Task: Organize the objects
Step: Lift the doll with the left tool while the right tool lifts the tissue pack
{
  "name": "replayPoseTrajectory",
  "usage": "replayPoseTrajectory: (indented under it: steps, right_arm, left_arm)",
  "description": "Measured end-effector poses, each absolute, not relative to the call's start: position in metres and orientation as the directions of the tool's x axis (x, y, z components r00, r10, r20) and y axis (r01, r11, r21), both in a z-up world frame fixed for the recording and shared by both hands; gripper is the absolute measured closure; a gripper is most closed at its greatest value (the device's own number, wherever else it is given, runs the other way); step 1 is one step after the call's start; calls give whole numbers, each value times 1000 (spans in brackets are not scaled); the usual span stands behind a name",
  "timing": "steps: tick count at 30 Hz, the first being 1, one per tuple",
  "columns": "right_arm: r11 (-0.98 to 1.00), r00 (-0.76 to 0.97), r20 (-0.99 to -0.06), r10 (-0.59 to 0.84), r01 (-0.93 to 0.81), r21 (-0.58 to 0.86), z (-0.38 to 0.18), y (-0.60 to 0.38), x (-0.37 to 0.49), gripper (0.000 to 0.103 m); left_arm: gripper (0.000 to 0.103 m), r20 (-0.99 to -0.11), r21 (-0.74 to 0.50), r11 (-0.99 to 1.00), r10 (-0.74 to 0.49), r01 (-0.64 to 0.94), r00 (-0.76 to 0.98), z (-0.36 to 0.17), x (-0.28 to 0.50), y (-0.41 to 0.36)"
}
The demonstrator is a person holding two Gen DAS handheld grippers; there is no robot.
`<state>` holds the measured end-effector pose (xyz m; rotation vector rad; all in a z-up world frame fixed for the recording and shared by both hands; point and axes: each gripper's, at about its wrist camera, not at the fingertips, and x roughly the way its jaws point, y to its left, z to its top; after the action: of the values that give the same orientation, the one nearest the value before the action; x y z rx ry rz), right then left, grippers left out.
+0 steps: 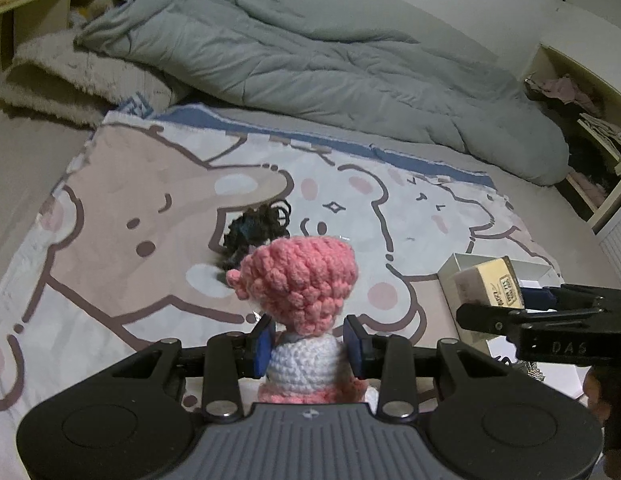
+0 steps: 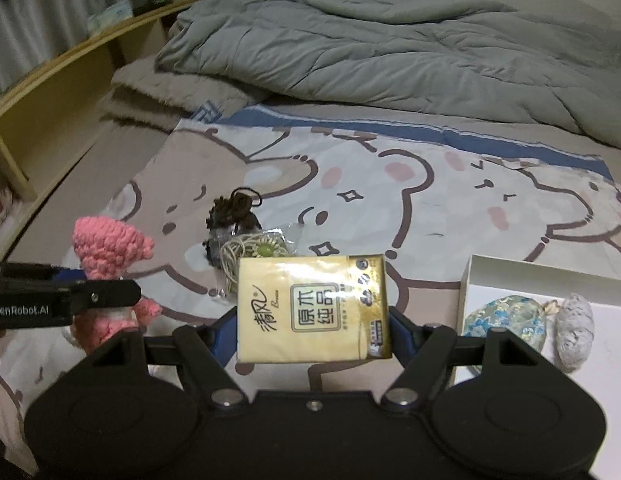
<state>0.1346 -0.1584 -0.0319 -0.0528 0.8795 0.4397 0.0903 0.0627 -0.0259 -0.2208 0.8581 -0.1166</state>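
A crochet doll (image 1: 302, 280) with pink hair and a white body is clamped at the torso by my left gripper (image 1: 310, 344), which holds it above the bed. The same doll (image 2: 106, 252) appears at the left of the right wrist view. My right gripper (image 2: 312, 332) is shut on a yellow tissue pack (image 2: 314, 308), gripping it by its two sides in the air. A white box (image 2: 530, 280) lies to the right and contains a blue floral pouch (image 2: 506, 320) and a pale grey bundle (image 2: 574, 332).
A dark brown yarn piece (image 2: 234, 208) and a cream-and-green corded trinket in plastic wrap (image 2: 254, 252) lie on the bear-print blanket (image 2: 430, 200). A rumpled grey duvet (image 2: 390, 40) covers the far side of the bed. A wooden shelf (image 2: 50, 92) runs along the left.
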Motion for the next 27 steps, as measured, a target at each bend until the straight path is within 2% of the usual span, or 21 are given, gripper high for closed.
replayPoseTrajectory:
  steps: [15,27]
  right_arm:
    - [928,610,-723,324,-354,117,-11,-175,117,29]
    - [950,661,-702,266,-302,76,-5,-228,113,29]
  left_arm:
    - [64,-729,-225,974,-186,25,659,-13,86,46]
    - [64,-724,-245,966,-240,84,647,-9,103,2]
